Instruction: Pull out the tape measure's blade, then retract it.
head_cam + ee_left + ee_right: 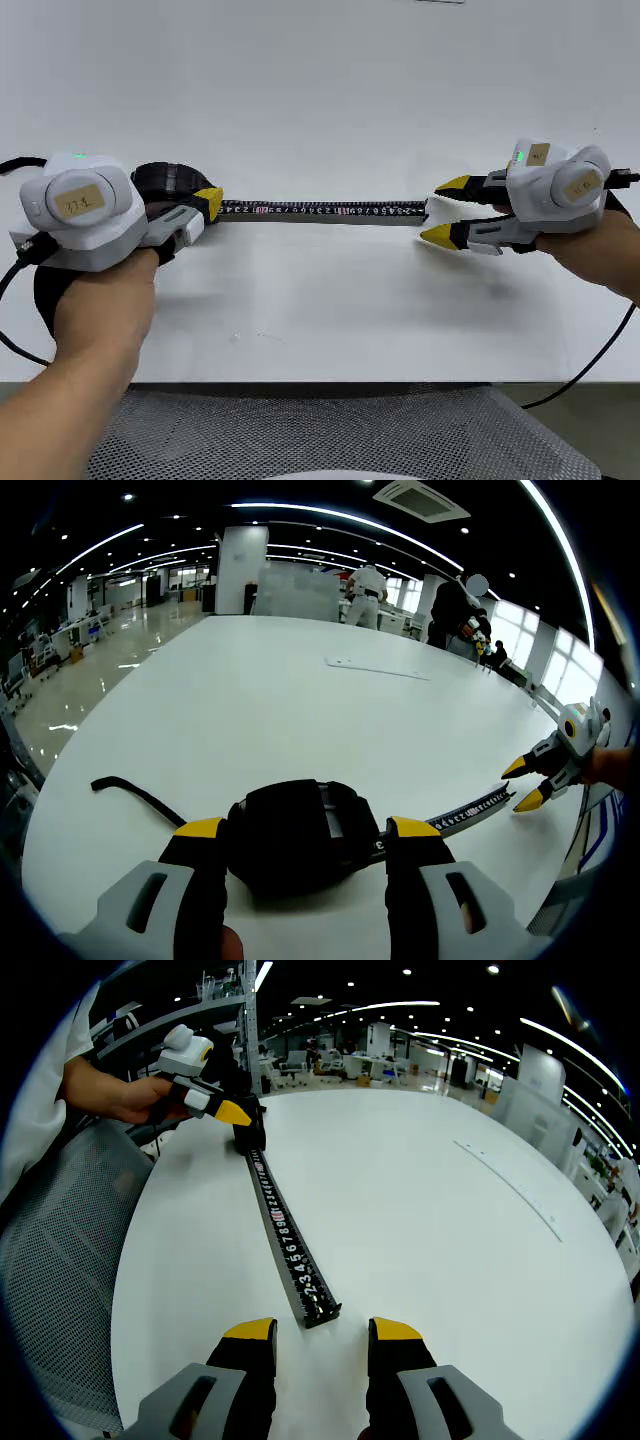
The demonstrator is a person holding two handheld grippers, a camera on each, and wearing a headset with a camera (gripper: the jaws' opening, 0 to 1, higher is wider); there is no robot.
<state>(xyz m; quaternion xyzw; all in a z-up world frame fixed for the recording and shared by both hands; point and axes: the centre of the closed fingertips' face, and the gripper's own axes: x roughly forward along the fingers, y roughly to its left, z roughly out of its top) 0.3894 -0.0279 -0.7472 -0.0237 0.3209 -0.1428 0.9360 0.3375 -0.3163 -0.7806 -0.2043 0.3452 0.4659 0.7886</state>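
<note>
Left claw [306, 830] clamped around tape measure case [290, 810], anchoring it on bench [450, 1260]. Blade [283, 1235] lies extended. Right claw [322, 1332] open, blade tip just ahead, ungripped, probably so blade can retract.

The drawn-out blade [320, 209] spans the table [320, 320], with open surface on either side of it.

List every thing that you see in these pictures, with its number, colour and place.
smooth white table: one, white, under all
black round tape measure case: one, black, gripped in the left tongs
long black blade with white numerals: one, black, flat on the table, end before the right tongs
thin black strap: one, black, beside the case
thin pale strip: one, whitish, far on the table
grey mesh chair: one, grey, at the table's near edge
tongs: two, yellow-tipped, left shut, right open
left hand, right hand: two, each holding one gripper
</note>
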